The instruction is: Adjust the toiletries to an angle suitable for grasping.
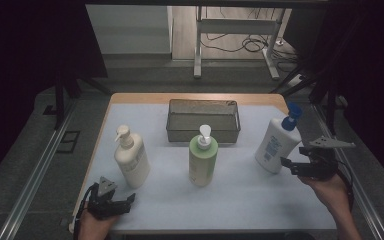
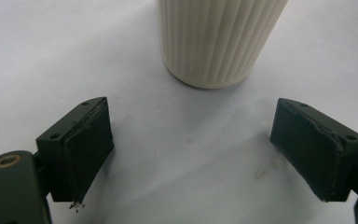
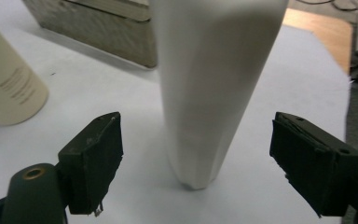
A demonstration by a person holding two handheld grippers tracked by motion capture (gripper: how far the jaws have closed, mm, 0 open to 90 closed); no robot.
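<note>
Ribbed cream bottle (image 2: 219, 42), smooth tapered white bottle (image 3: 209, 93)

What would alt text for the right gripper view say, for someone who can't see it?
A white bottle stands on the pale table, ahead of the right gripper, whose two black fingers are spread wide on either side, not touching it. A cream-green bottle is at the left edge, and a mesh basket sits behind.
</note>
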